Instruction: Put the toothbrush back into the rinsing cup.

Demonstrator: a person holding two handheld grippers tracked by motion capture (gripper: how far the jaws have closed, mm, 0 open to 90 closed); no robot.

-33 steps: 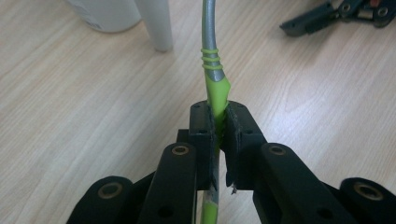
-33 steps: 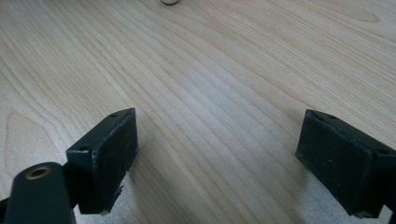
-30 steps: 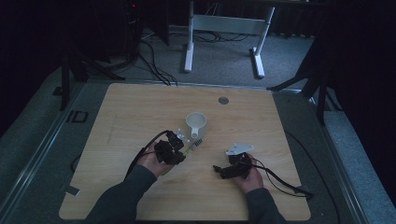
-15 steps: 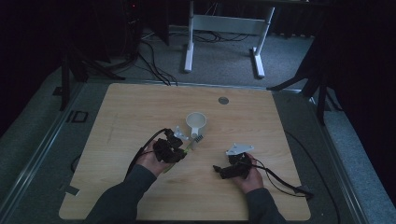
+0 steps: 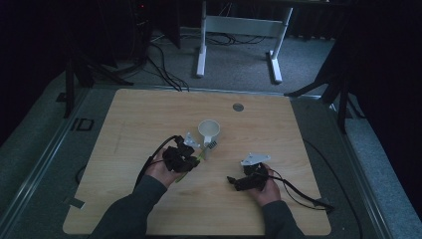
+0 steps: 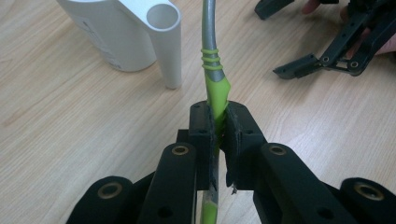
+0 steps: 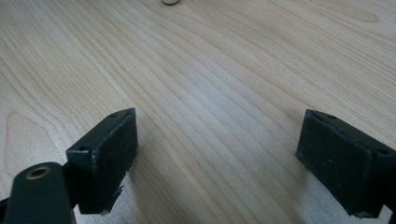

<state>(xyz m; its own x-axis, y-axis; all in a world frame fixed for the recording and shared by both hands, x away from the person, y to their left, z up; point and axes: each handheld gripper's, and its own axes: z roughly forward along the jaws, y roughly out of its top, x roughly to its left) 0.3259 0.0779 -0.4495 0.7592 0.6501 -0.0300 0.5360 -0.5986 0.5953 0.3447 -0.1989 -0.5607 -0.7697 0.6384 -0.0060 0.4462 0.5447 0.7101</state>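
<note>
A toothbrush (image 6: 212, 79) with a green and grey handle is clamped between the pads of my left gripper (image 6: 219, 126), which is shut on it. Its bristle head (image 5: 211, 144) points toward a white cup (image 5: 209, 130) standing just beyond it. The same cup (image 6: 126, 32) shows a tubular side holder in the left gripper view. From above, my left gripper (image 5: 191, 155) sits left of centre on the wooden table (image 5: 149, 114). My right gripper (image 5: 233, 180) rests at the lower right, jaws spread wide. Nothing but bare wood lies between the pads of the right gripper (image 7: 217, 149).
A round grey grommet (image 5: 238, 107) sits in the tabletop at the back. Black cables trail from both grippers toward the near edge. Beyond the table stand a white desk frame (image 5: 239, 25) and floor cables (image 5: 164, 64). Dark stands flank the table.
</note>
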